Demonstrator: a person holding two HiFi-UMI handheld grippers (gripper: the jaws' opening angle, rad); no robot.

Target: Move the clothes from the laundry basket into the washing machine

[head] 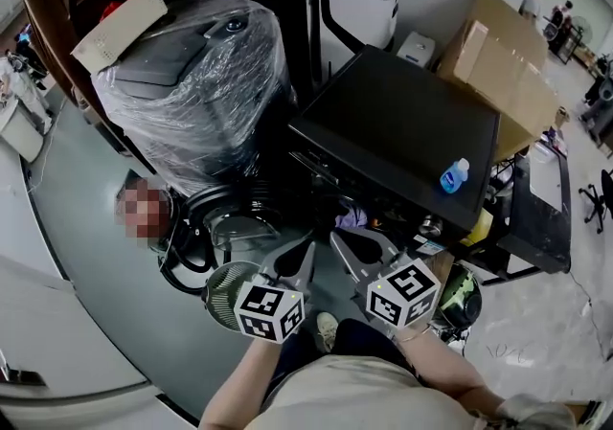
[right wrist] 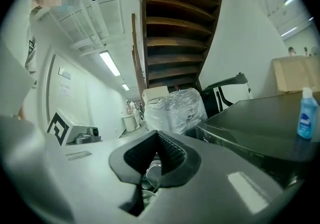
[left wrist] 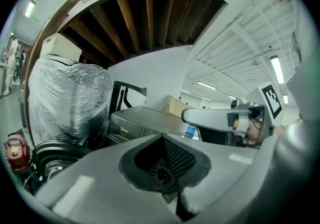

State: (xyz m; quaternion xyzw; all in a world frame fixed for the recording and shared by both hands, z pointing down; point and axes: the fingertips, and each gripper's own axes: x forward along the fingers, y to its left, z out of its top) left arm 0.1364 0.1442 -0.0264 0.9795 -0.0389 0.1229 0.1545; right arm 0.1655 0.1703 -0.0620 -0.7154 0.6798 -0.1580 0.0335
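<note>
The black washing machine (head: 393, 131) stands ahead of me, and its round glass door (head: 235, 219) hangs open at its left. A bit of purple cloth (head: 351, 218) shows at the machine's front, just beyond the jaws. A round pale-green mesh basket (head: 220, 290) sits low at the left, partly hidden by my left gripper (head: 306, 248). My right gripper (head: 336, 237) is held beside it. Both grippers are shut with nothing between their jaws, as the left gripper view (left wrist: 162, 136) and the right gripper view (right wrist: 157, 132) also show. The machine's top (left wrist: 145, 117) (right wrist: 260, 118) lies past both.
A blue bottle (head: 454, 175) stands on the machine's top. A plastic-wrapped appliance (head: 192, 74) sits at the left with a cardboard box (head: 120, 26) on it. Larger cardboard boxes (head: 498, 64) stand behind the machine. A dark green object (head: 460, 296) lies at the right.
</note>
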